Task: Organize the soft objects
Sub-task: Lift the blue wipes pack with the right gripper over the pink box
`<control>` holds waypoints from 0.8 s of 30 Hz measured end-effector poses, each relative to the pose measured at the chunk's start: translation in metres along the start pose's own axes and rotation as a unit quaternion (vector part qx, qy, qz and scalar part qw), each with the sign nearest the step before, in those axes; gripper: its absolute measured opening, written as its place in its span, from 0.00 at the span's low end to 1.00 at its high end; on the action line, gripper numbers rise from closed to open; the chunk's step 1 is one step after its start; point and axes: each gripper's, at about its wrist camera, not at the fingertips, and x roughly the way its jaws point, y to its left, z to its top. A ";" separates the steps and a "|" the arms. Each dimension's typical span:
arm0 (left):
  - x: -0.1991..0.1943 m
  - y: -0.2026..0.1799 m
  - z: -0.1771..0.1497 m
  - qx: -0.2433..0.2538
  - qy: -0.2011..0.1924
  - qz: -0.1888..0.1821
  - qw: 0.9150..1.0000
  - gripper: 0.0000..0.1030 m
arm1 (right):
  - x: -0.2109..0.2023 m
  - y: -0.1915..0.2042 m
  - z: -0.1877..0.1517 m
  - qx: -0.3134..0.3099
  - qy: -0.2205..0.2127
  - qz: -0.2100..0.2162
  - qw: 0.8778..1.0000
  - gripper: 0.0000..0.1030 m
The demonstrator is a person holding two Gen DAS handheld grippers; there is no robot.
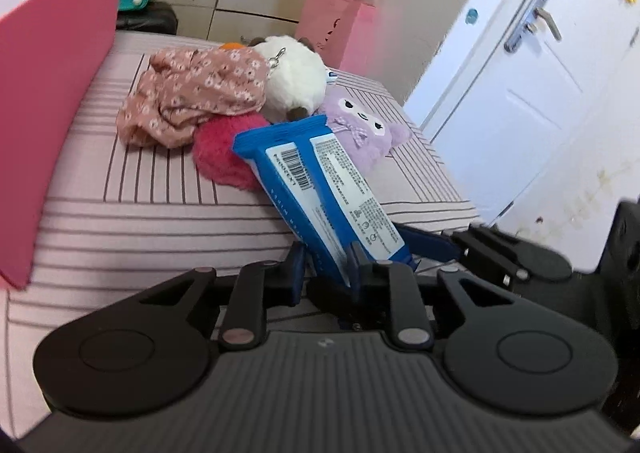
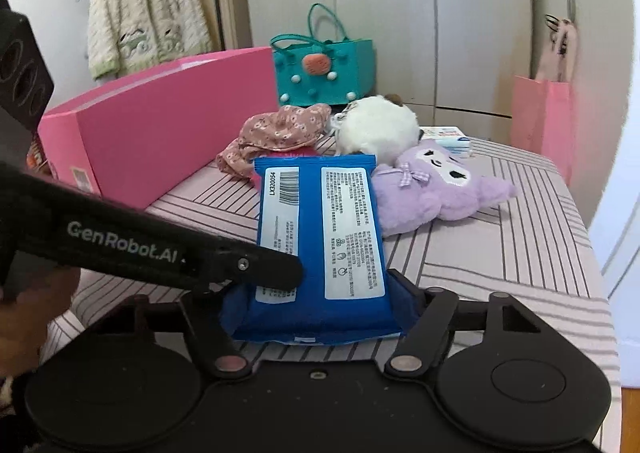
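Blue wet-wipe pack point(image 2: 320, 245): I clamp it in both left gripper point(image 1: 326, 267) and right gripper point(image 2: 320, 317); plush toys point(image 2: 436, 189) beyond it remain unsorted, pink box point(image 2: 160, 133) unfilled.

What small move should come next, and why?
Probably lift the pack slightly off the bed. The left claw pinches its edge and the right claw grips its sides, so it looks held. The pink box stands close by as a likely place for it.
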 end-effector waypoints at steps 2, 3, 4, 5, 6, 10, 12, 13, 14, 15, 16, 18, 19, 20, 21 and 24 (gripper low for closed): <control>0.001 0.000 -0.001 -0.014 0.000 -0.001 1.000 0.21 | -0.001 0.004 -0.001 0.002 -0.003 -0.008 1.000 0.70; 0.001 0.001 -0.001 -0.027 -0.001 -0.002 1.000 0.21 | -0.002 0.006 -0.001 -0.001 -0.002 -0.011 1.000 0.69; 0.001 0.003 -0.002 -0.041 -0.005 -0.003 0.999 0.21 | -0.002 0.006 -0.001 0.003 0.000 -0.012 1.000 0.69; 0.000 0.004 -0.004 -0.047 -0.009 -0.005 0.999 0.21 | -0.003 0.005 0.000 0.015 0.001 -0.013 1.000 0.68; -0.001 0.004 -0.005 -0.050 -0.013 -0.006 0.999 0.21 | -0.004 0.005 -0.001 0.025 0.000 -0.014 1.000 0.68; -0.004 0.004 -0.008 -0.055 -0.024 -0.007 0.998 0.21 | -0.009 0.010 -0.005 0.059 -0.012 -0.023 0.998 0.67; -0.006 0.003 -0.010 -0.055 -0.028 -0.005 0.998 0.21 | -0.010 0.012 -0.006 0.065 -0.015 -0.026 0.997 0.67; -0.007 0.003 -0.011 -0.056 -0.028 -0.004 0.998 0.21 | -0.010 0.013 -0.007 0.067 -0.015 -0.028 0.997 0.67; -0.008 0.003 -0.011 -0.054 -0.028 -0.004 0.998 0.21 | -0.010 0.015 -0.008 0.067 -0.015 -0.029 0.997 0.67; -0.009 0.003 -0.012 -0.052 -0.028 -0.004 0.998 0.21 | -0.010 0.016 -0.008 0.066 -0.015 -0.031 0.997 0.67; -0.010 0.003 -0.013 -0.048 -0.027 -0.003 0.998 0.21 | -0.011 0.018 -0.008 0.065 -0.015 -0.032 0.997 0.67; -0.012 0.000 -0.014 -0.033 -0.028 0.000 0.999 0.21 | -0.012 0.020 -0.009 0.063 -0.014 -0.034 0.997 0.67; -0.013 -0.001 -0.015 -0.025 -0.029 0.002 0.999 0.21 | -0.013 0.022 -0.009 0.062 -0.014 -0.034 0.997 0.67; -0.015 -0.002 -0.016 -0.016 -0.030 0.004 0.999 0.21 | -0.014 0.024 -0.010 0.060 -0.013 -0.035 0.997 0.66; -0.016 -0.003 -0.017 -0.011 -0.030 0.006 0.999 0.21 | -0.015 0.025 -0.010 0.059 -0.012 -0.035 0.998 0.66; -0.024 -0.006 -0.021 0.003 -0.021 0.012 1.000 0.20 | -0.019 0.029 -0.009 0.058 0.001 -0.028 0.998 0.67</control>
